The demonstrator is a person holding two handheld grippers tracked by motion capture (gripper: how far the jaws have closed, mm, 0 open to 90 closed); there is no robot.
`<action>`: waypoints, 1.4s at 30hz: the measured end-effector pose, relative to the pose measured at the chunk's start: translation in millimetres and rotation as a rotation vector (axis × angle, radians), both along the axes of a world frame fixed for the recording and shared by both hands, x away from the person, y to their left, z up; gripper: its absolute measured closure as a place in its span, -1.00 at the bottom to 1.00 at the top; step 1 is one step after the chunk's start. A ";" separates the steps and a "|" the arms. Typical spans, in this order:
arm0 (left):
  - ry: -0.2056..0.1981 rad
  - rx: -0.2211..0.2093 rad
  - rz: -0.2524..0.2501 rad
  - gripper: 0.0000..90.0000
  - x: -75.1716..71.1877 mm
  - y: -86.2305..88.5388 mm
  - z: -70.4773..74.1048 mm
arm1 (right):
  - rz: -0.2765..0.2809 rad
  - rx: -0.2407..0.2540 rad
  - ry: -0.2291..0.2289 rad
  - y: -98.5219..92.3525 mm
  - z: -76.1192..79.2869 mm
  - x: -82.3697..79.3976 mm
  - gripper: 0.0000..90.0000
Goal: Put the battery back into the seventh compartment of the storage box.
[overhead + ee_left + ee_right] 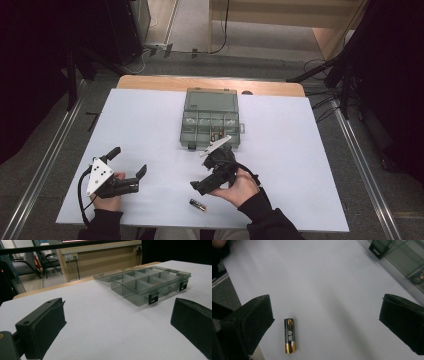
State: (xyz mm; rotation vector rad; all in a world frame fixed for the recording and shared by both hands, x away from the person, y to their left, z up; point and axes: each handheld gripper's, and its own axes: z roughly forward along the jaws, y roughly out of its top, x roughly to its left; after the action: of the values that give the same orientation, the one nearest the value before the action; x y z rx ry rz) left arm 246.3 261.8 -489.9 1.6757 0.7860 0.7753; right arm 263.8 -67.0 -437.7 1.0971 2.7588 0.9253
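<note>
Setting: a lab or test room in an office-type building. White desk (150, 130) with a wooden far edge, flanked left and right by metal floor rails (47, 160). Black curtains (30, 75) hang on both sides. Cables (220, 30) run across the grey floor beyond the desk. Far side: wood-panelled wall with sockets (71, 256), and office chairs (47, 258) at far left.
</note>
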 end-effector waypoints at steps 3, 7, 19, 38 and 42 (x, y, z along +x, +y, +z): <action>0.000 -0.002 -0.002 -1.00 -0.1 -0.1 0.0 | 0.043 -0.042 0.018 9.4 -2.5 -2.8 -1.00; 0.003 -0.004 -0.001 -1.00 0.2 0.2 0.0 | 0.083 -0.105 0.024 20.2 -5.3 -7.8 -1.00; 0.009 -0.005 -0.007 -1.00 0.4 -0.6 -0.5 | 0.160 -0.254 0.067 40.8 -19.7 -22.0 -1.00; -0.003 -0.017 -0.003 -1.00 -1.3 -0.3 1.6 | 0.188 -0.353 0.160 49.0 -27.4 -33.8 -0.51; -0.003 -0.020 -0.002 -1.00 -1.5 -0.1 1.7 | 0.212 -0.343 0.158 49.7 -26.3 -34.2 -0.29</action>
State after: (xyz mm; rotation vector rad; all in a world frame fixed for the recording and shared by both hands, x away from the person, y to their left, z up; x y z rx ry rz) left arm 244.8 261.8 -488.2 1.6564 0.7880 0.7662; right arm 229.6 -17.3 -464.0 0.8676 3.0506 0.3627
